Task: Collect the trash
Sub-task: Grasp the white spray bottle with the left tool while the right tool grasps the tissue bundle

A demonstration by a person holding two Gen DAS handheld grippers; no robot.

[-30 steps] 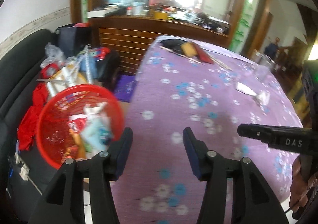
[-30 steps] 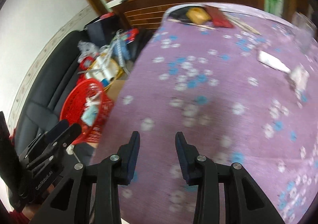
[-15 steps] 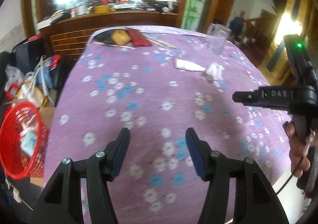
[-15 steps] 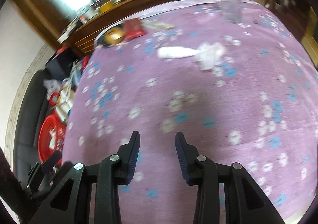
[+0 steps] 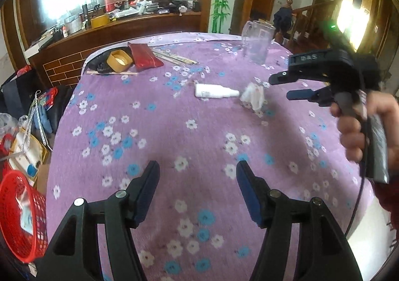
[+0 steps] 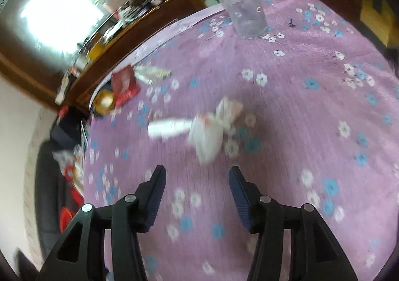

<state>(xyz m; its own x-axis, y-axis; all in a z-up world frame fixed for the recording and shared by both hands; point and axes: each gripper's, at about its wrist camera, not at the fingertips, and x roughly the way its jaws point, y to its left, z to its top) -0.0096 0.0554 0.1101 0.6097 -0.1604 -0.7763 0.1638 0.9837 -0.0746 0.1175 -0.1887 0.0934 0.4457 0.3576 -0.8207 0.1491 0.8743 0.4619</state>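
Trash left on the bench (image 5: 174, 136) is a crumpled white tissue (image 6: 214, 131) and a small white bottle (image 6: 169, 127) lying on its side just beside it, the two touching or nearly so near the middle of the purple flowered cloth. I judge this the reach for the next piece. My right hand-held gripper (image 6: 197, 193) points down at the tissue, its jaws opening and nothing between them. My left hand-held gripper (image 5: 198, 186) hangs over bare cloth nearer me, jaws also opening and empty. The red basket (image 5: 22, 218), already holding scraps, sits off the bench's left edge. Next I should bring the right jaws around the tissue, clear of the bottle, and close. The clear glass (image 5: 258, 41) stands well behind.
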